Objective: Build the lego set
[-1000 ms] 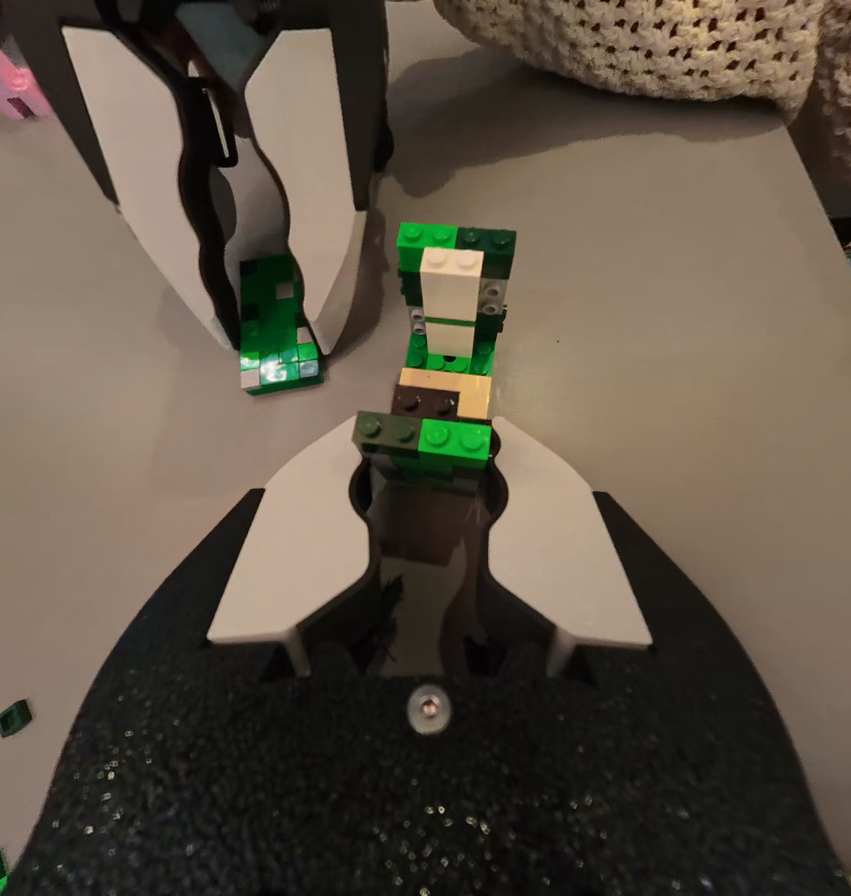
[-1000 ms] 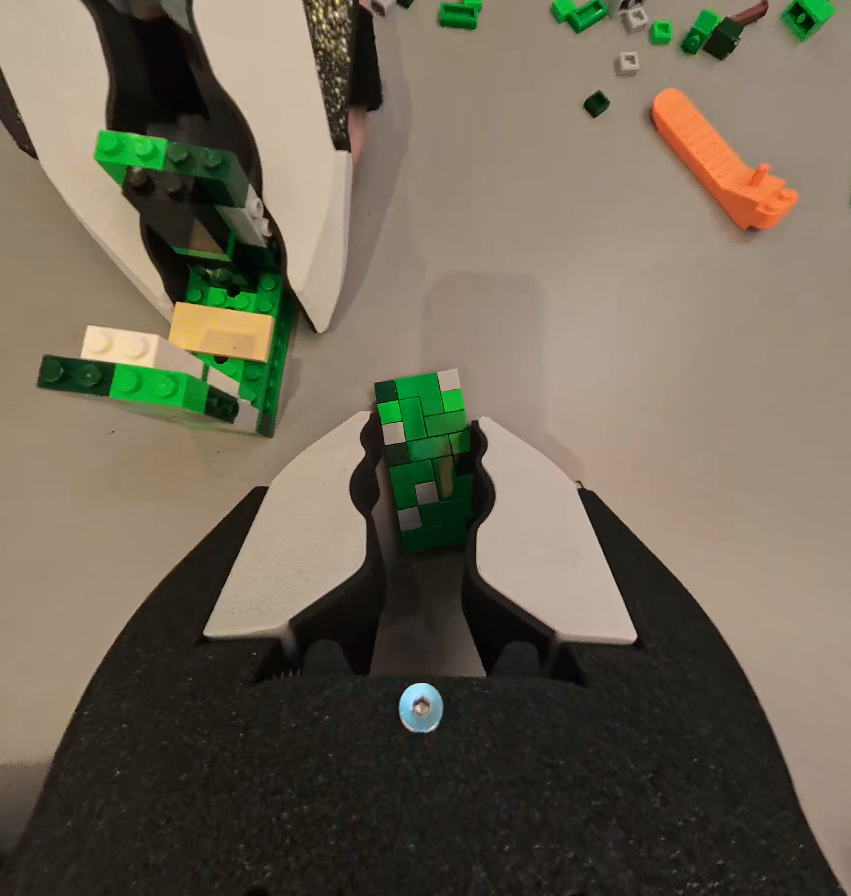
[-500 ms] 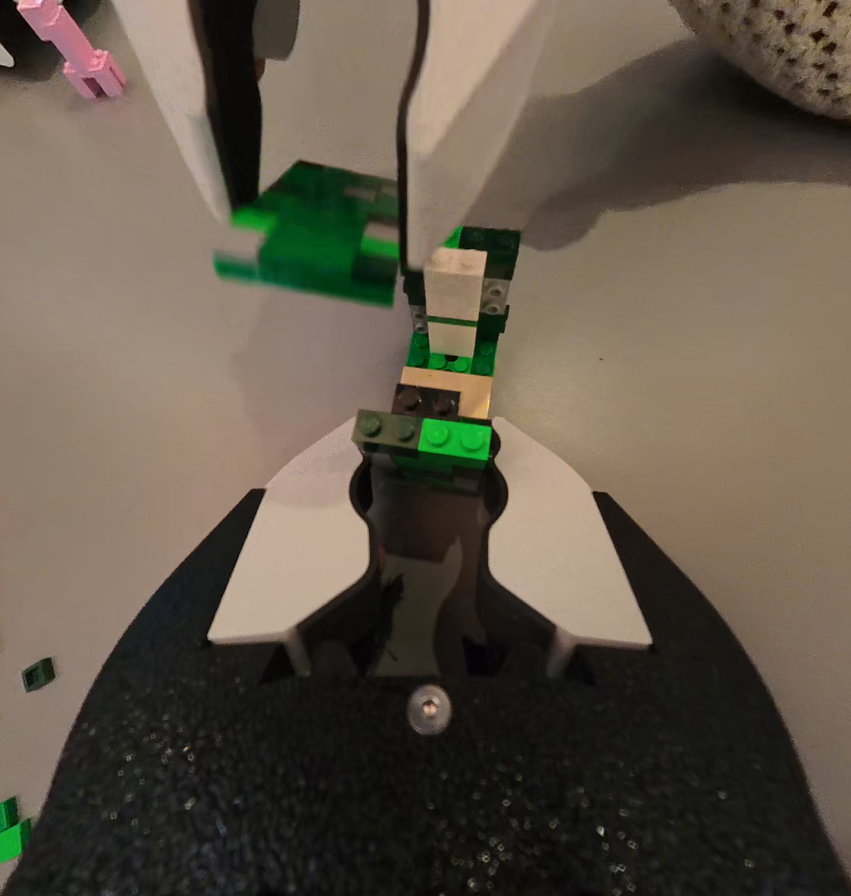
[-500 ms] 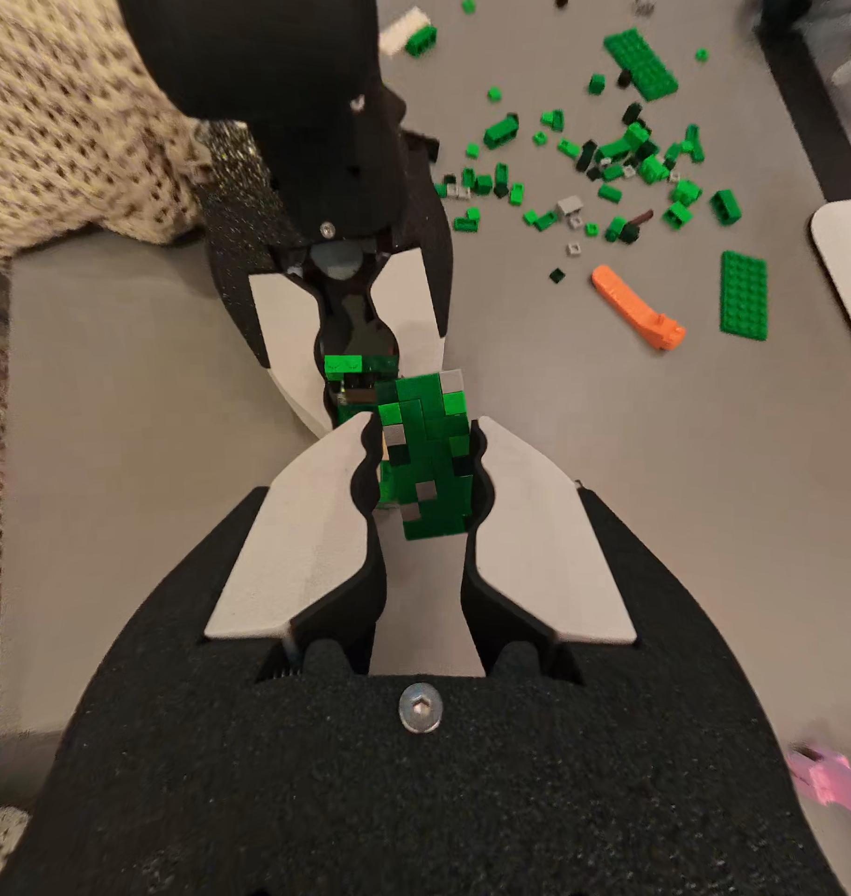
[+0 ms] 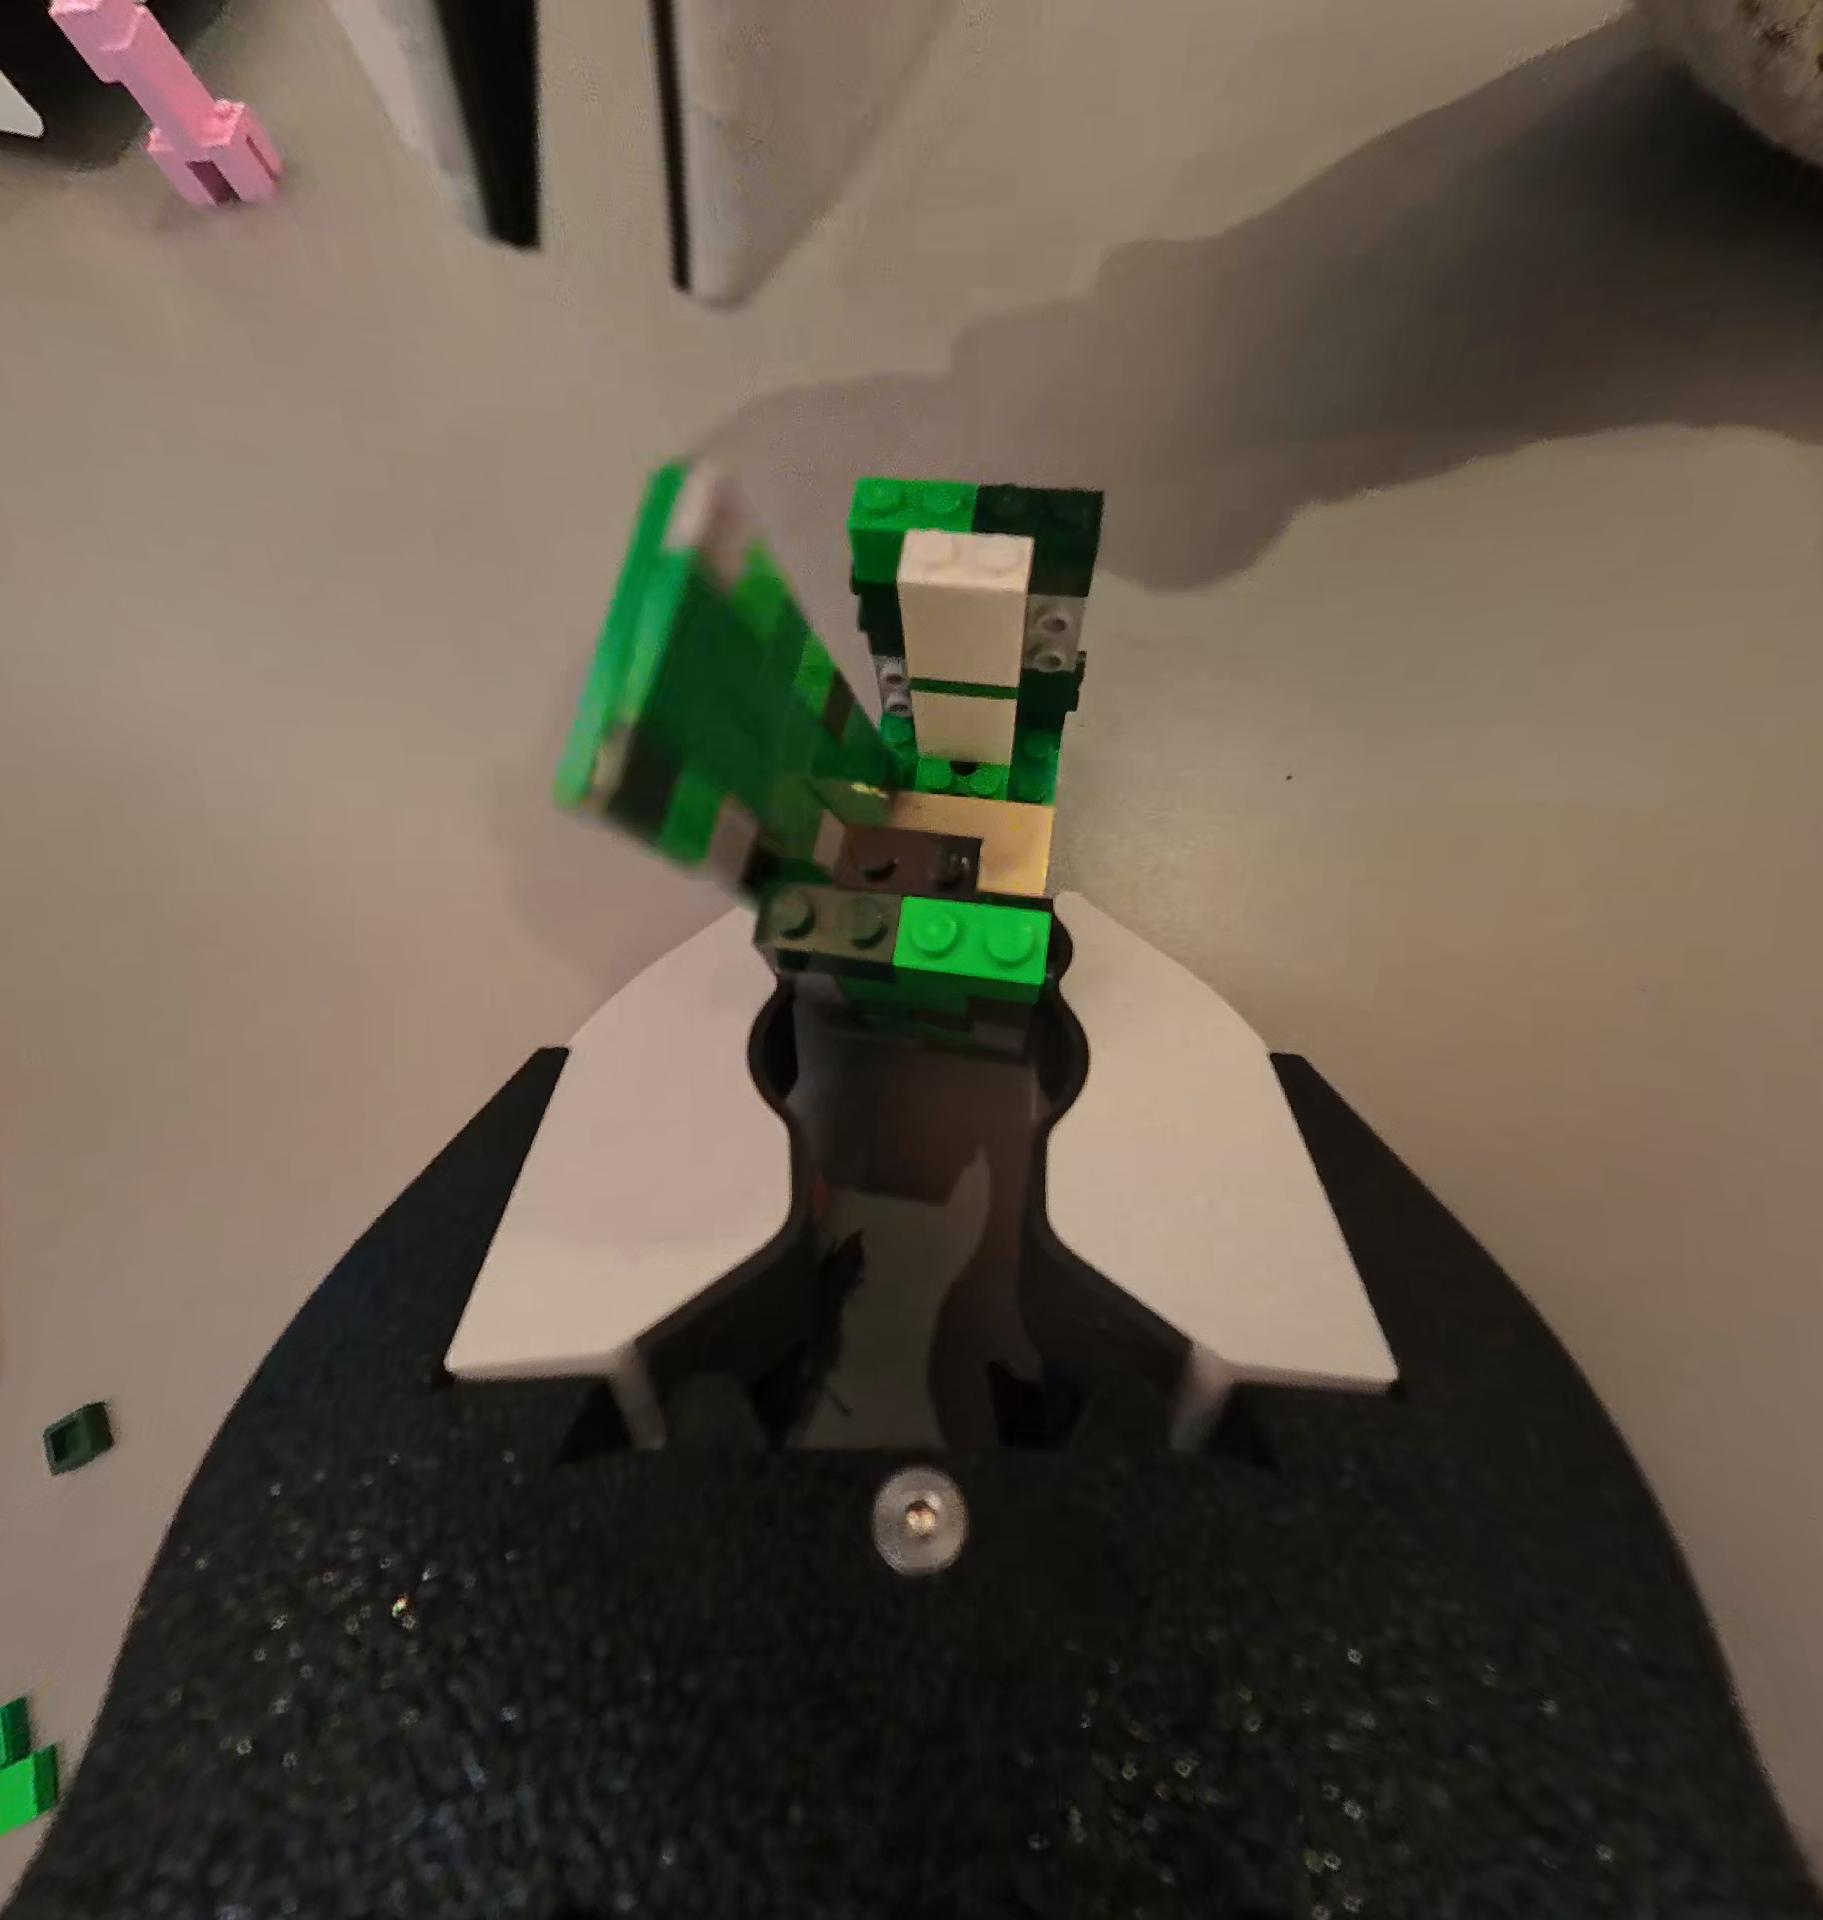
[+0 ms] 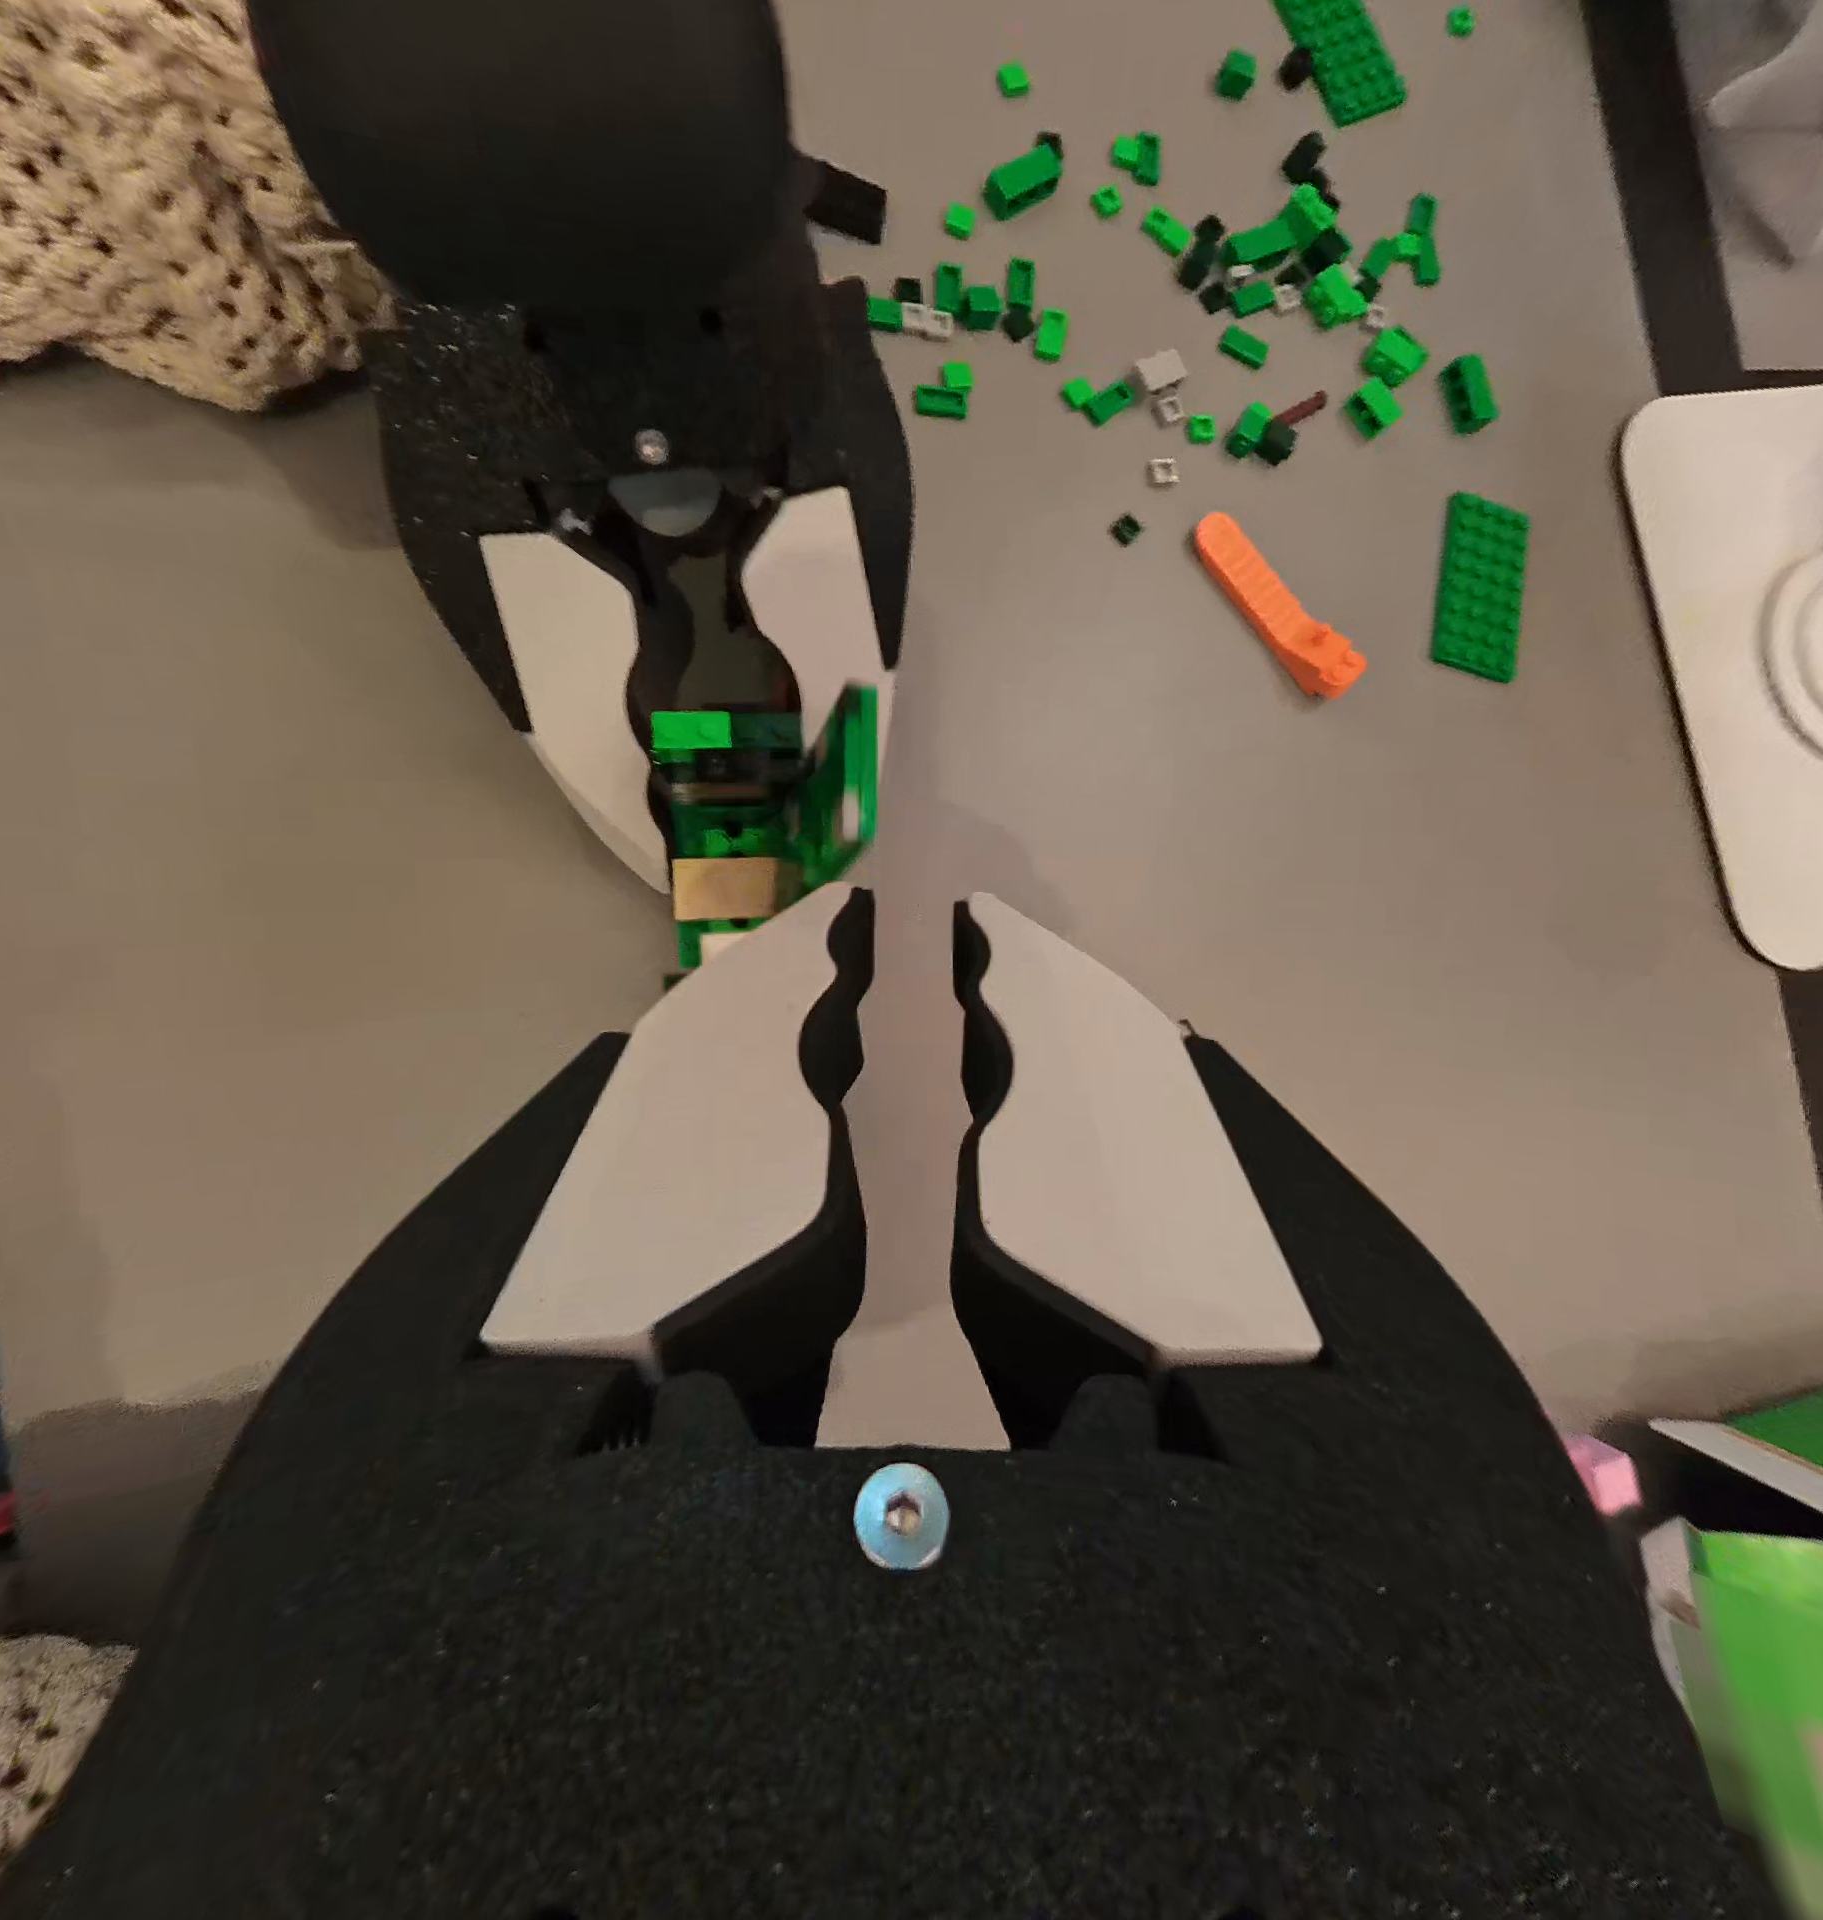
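Holding the build: the left gripper is clamped on the near end of the lego model, a green, white, tan and black stack that reaches away from its fingers above the grey table.
Loose panel: a green tiled panel, blurred, leans tilted against the model's left side; in the right wrist view it stands on edge at the model's side. Whether any stud has caught cannot be told.
Right tool: the right gripper has nothing between its fingers, which stand a narrow gap apart, just short of the model and panel.
Spare parts: an orange brick separator, a green plate and scattered small bricks lie well apart on the table.
Doing the step well: judging from these views, the left grip should stay firm and level while the panel is squared to the model's side studs and pressed flat along its length, not at one corner.
Change from half a second earlier: the right gripper then gripped the panel; now it is empty, its fingers closer together, and the panel rests against the model.
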A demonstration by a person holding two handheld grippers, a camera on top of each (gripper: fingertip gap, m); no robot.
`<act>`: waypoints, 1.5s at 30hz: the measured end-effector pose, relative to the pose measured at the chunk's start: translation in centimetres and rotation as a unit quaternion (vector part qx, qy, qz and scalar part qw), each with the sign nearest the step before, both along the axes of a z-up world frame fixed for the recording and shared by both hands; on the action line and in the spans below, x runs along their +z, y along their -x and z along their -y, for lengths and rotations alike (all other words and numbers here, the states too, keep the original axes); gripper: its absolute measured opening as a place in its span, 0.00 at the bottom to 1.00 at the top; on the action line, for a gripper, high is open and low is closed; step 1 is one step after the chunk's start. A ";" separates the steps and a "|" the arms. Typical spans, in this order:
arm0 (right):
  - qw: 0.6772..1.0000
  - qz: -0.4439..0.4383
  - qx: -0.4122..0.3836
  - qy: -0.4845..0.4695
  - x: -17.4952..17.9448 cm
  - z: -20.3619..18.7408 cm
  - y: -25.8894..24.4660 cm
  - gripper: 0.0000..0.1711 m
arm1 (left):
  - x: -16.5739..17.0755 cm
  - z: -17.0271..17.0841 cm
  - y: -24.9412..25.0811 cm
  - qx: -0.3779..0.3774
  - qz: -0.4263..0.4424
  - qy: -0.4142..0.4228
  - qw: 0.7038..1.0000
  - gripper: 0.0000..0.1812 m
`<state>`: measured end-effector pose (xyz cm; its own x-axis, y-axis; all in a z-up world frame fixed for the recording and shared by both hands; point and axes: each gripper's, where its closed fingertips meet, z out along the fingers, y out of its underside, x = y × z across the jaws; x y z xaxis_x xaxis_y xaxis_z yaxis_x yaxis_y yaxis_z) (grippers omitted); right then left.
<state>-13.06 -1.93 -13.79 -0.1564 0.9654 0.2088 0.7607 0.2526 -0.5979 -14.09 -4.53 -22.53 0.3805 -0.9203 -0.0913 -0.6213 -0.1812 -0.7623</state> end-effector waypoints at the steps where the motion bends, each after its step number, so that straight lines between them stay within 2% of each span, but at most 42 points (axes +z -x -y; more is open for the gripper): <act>1: 1.000 -0.001 -0.004 0.002 0.1 -0.4 -0.2 0.08 | 0.0 0.0 0.0 0.001 0.000 0.000 1.000 0.24; 8: 0.998 -0.029 -0.011 0.057 -1.6 -1.3 -0.9 0.15 | 0.0 0.0 0.2 0.004 0.001 0.004 1.000 0.24; 14: 0.983 -0.062 -0.105 0.134 -3.7 -3.5 -0.2 0.21 | -0.1 0.2 0.5 -0.001 0.002 0.006 1.000 0.24; 18: 0.983 -0.032 -0.130 0.130 -5.5 -3.8 -0.3 0.26 | 0.0 0.5 1.1 -0.005 -0.003 0.005 1.000 0.25; 23: 0.976 -0.023 -0.178 0.123 -6.9 -3.8 0.8 0.34 | 0.9 0.7 2.6 -0.013 -0.001 -0.008 1.000 0.36; 26: 0.968 -0.009 -0.217 0.123 -7.6 -3.9 1.5 0.32 | 2.9 0.5 3.8 0.004 0.045 -0.011 0.999 0.37; 30: 0.963 0.031 -0.239 0.119 -8.7 -4.0 2.0 0.34 | 4.4 -1.5 6.0 0.067 0.084 -0.041 0.993 0.37; 33: 0.959 0.046 -0.246 0.135 -9.0 -3.9 2.5 0.31 | 4.6 -2.2 6.6 0.084 0.105 -0.045 0.990 0.37; 34: 0.960 0.047 -0.242 0.136 -8.9 -3.9 2.6 0.26 | 4.6 -2.3 6.7 0.086 0.109 -0.046 0.989 0.36; 36: 0.960 0.051 -0.240 0.137 -8.9 -4.1 2.7 0.24 | 4.8 -2.5 6.9 0.091 0.113 -0.054 0.988 0.35; 40: 0.962 0.036 -0.242 0.124 -8.8 -5.2 2.4 0.24 | 5.6 -3.5 7.5 0.119 0.137 -0.083 0.980 0.32; 43: 0.968 0.013 -0.233 0.097 -8.6 -6.6 1.5 0.22 | 5.8 -4.7 8.3 0.160 0.155 -0.093 0.970 0.33; 45: 0.968 -0.013 -0.216 0.127 -8.4 -6.8 1.0 0.22 | 5.4 -5.2 8.7 0.176 0.156 -0.091 0.968 0.34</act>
<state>-14.10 4.90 -22.23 0.2763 0.9601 -0.0445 0.7464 -0.2435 -0.6193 -22.83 0.63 -17.11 0.7025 -0.7082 -0.0702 -0.2807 -0.1851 -0.9418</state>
